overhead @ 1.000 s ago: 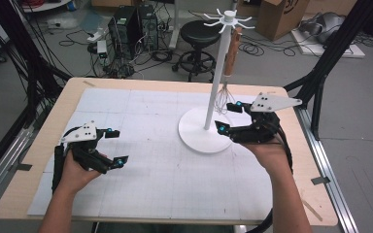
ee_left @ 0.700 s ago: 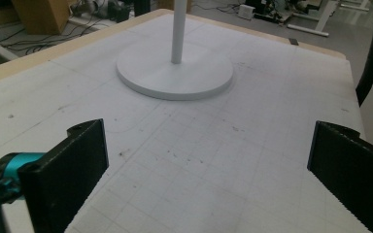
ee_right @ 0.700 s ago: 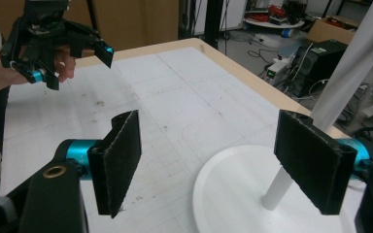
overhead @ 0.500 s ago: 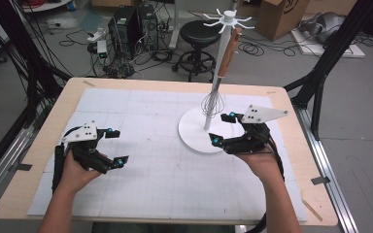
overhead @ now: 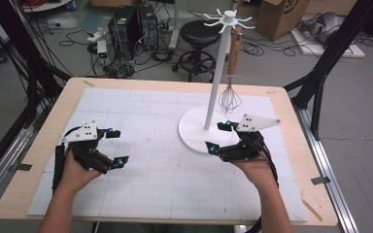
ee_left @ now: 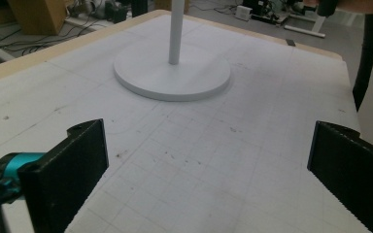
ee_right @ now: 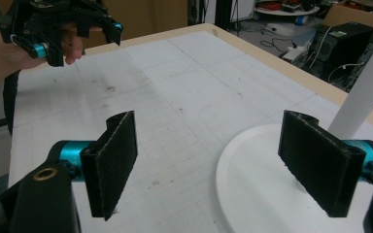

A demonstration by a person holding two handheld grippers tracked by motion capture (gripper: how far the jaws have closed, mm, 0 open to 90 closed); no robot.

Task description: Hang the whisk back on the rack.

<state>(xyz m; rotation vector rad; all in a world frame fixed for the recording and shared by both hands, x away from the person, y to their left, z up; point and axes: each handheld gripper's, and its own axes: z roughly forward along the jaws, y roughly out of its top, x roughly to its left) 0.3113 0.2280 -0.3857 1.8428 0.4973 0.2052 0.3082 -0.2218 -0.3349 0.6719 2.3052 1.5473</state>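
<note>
Whisk hanging by its wooden handle from a hook atop the white stand, clear of the surface; right tool spread and empty over the base rim, left tool spread, parked well apart.

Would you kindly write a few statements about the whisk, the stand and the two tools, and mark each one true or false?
1. The whisk hangs from the top of the white stand. True.
2. The right tool is clamped on the whisk. False: it is open and empty, beside the stand's round base.
3. The left tool is open with nothing between its jaws. True.
4. The stand lies tipped over on the table. False: it stands upright on its base.
5. The whisk has a wooden handle and its wire end points down. True.
</note>
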